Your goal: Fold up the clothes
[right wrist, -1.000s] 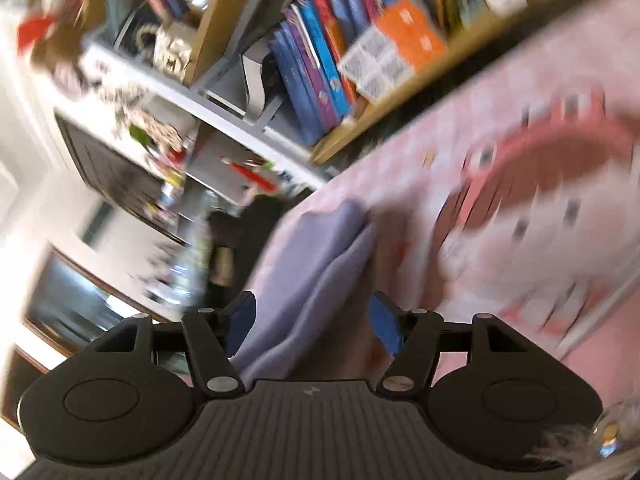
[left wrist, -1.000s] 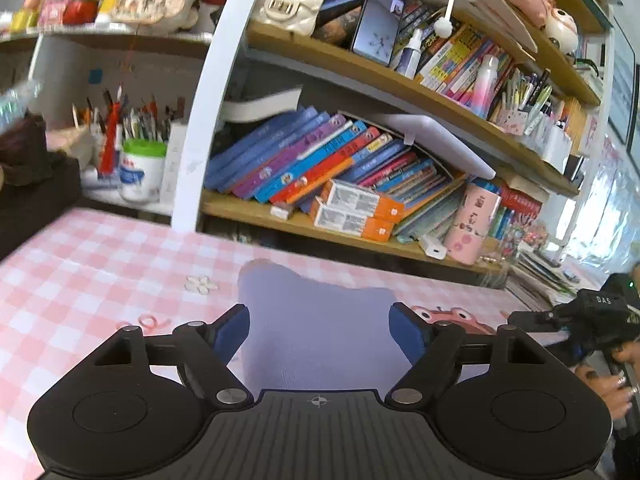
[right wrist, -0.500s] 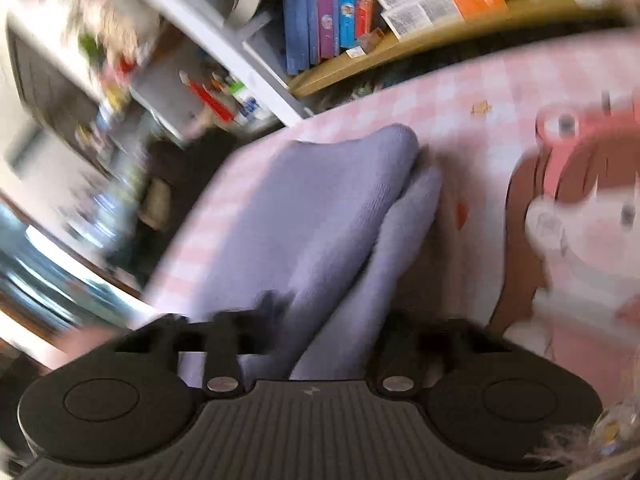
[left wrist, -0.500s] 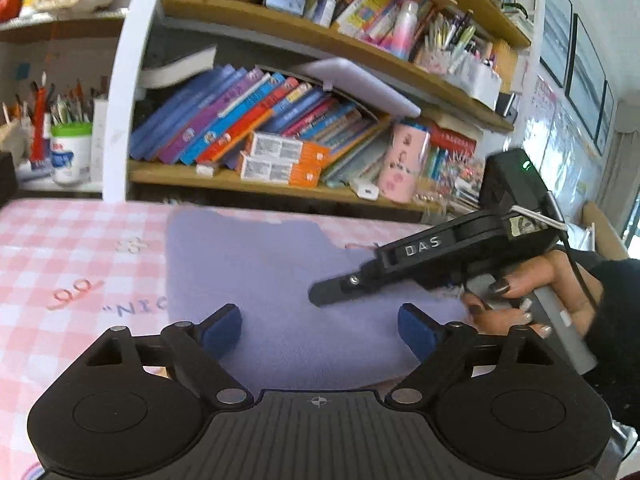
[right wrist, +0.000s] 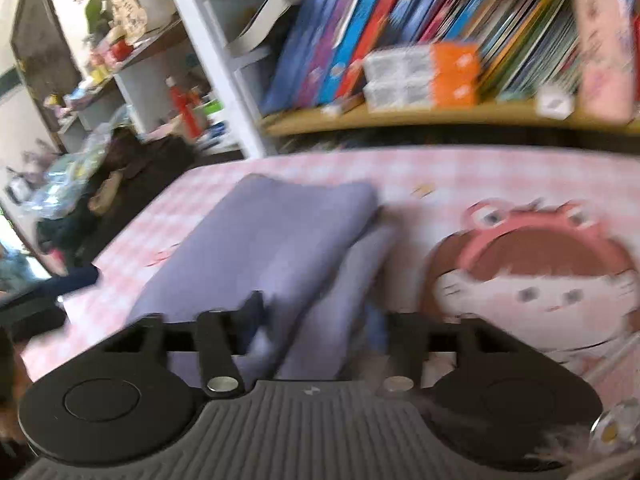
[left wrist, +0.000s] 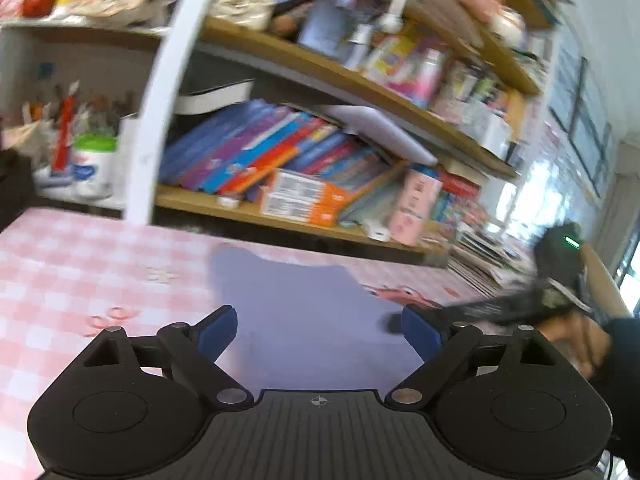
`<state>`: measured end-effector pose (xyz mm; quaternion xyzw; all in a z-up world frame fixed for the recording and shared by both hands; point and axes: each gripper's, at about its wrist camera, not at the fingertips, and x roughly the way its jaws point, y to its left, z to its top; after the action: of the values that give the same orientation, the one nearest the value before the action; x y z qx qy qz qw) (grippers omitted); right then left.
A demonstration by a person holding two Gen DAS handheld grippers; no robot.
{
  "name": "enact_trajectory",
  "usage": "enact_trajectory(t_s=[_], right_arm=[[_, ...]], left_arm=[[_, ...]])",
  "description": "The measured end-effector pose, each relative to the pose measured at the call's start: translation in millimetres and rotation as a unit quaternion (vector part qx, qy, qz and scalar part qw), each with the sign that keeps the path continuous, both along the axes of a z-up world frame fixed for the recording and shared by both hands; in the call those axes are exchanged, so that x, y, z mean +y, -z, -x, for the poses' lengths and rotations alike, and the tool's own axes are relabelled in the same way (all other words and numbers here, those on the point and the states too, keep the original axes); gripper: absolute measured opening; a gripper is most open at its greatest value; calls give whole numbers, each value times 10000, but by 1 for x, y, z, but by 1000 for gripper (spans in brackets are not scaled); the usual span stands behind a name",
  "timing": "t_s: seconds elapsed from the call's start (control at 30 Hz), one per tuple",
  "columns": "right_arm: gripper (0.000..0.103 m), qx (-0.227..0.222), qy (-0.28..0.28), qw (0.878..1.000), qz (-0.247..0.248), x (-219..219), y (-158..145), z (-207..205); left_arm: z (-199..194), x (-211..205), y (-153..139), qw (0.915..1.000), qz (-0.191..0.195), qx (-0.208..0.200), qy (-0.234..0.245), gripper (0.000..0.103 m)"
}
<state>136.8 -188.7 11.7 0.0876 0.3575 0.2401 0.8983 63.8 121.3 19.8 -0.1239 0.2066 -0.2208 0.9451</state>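
A lilac garment [left wrist: 304, 312] lies folded on the pink checked tablecloth [left wrist: 72, 272]. My left gripper [left wrist: 318, 332] hovers over its near part. Its jaws are opening wide and its blue pads [left wrist: 216, 330] hold nothing. In the right wrist view the garment [right wrist: 272, 232] shows as two stacked layers running away from me. My right gripper [right wrist: 316, 320] is blurred, its jaws are opening, and the near end of the fold lies between its fingers. In the left wrist view the right gripper [left wrist: 400, 322] reaches in from the right, held by a hand [left wrist: 576, 336], with its tip at the garment's right edge.
Wooden shelves [left wrist: 280, 216] packed with books [left wrist: 256, 160] and boxes run along the table's far edge. A white post [left wrist: 160, 120] stands at the left. A cartoon girl print [right wrist: 532, 280] covers the cloth to the right of the garment. Dark clutter [right wrist: 120, 176] lies beyond the table's left end.
The right gripper has drawn back from the middle of the garment to its right edge. Its jaws closed on the fold, then spread again, and its view rolled level. My left jaws widened.
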Motion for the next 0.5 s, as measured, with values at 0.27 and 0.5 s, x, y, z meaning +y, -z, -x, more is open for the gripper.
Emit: enact_trajectory(t_s=[0.27, 0.5], right_arm=[[77, 1183, 135, 9911, -596, -9, 9, -8], [61, 1299, 144, 9886, -751, 7, 19, -18]], left_arm=[[-58, 8, 30, 9891, 557, 1359, 112, 93], [-85, 1, 51, 9781, 922, 1863, 90, 88]])
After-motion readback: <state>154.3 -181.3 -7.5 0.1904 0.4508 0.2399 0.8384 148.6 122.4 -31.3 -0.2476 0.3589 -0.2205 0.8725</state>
